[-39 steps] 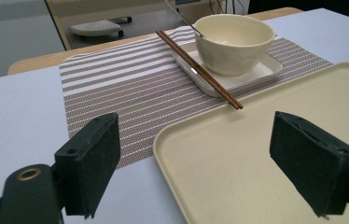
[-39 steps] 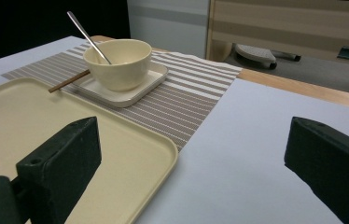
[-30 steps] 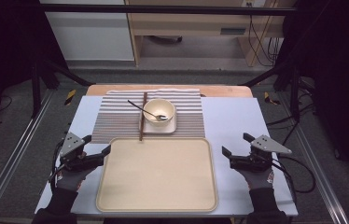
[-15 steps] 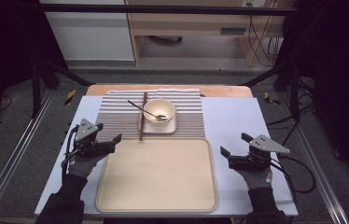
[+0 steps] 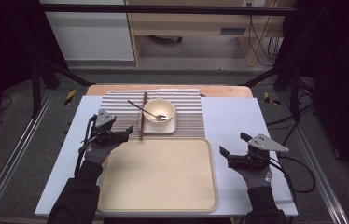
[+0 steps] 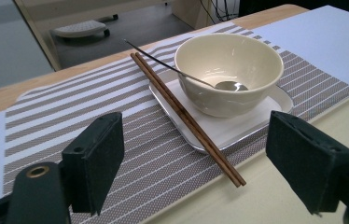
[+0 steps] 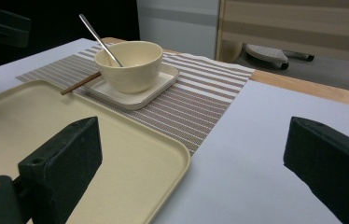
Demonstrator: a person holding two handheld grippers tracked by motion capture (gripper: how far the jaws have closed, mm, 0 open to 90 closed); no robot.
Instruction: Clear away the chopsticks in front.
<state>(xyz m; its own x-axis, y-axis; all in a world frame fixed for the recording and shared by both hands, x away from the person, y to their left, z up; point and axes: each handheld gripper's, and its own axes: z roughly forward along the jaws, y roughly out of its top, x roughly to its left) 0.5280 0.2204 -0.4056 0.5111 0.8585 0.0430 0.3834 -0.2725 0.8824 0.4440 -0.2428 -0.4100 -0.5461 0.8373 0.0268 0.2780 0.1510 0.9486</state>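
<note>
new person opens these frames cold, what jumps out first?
Probably the big empty cream tray at the near middle of the table, flanked by two open grippers: left gripper at its far left corner, right gripper off its right edge. Next, the cream bowl with a spoon in it, on a square plate on the striped mat behind the tray, with brown chopsticks at the plate's left edge.
</note>
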